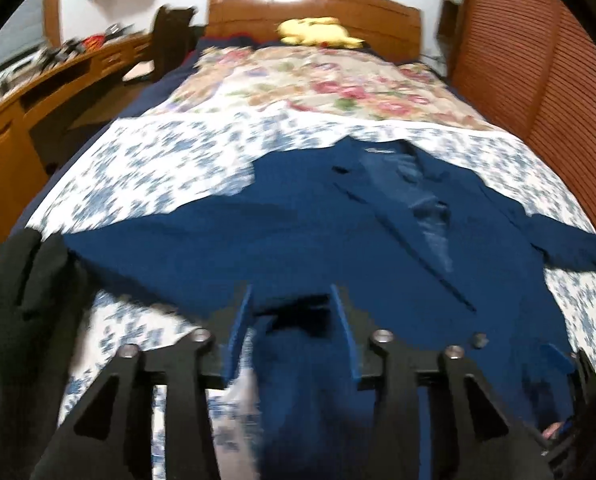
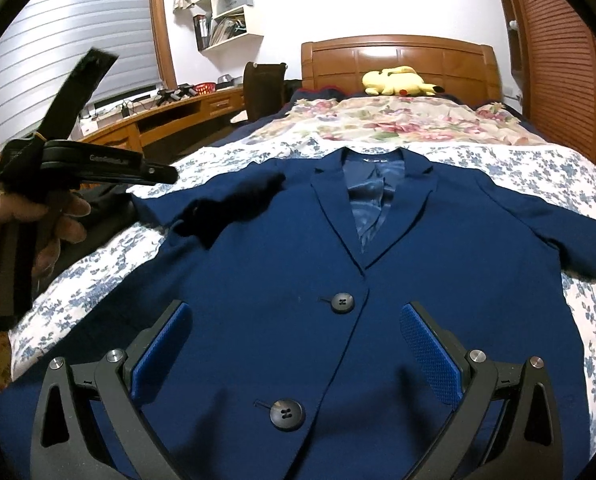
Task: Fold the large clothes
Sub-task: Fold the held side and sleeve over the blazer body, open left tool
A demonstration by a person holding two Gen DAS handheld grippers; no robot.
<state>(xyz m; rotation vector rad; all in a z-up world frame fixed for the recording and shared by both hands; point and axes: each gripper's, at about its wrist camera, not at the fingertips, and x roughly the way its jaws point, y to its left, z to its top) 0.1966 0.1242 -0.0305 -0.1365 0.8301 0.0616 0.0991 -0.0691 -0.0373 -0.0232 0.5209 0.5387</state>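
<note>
Right wrist view is showing the blue jacket [image 2: 282, 264] lying flat and face up on the bed [image 2: 557, 168], buttoned, sleeves spread out. No fold is showing yet, so all the folding is waiting. The right gripper [image 2: 294, 344] is hanging wide open over the jacket's buttons. The left gripper [image 1: 294, 328] is sitting partly open above the jacket, holding nothing.

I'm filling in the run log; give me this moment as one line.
garment: navy blazer flat on bed, buttoned | left gripper: open, empty | right gripper: open above blazer
</note>
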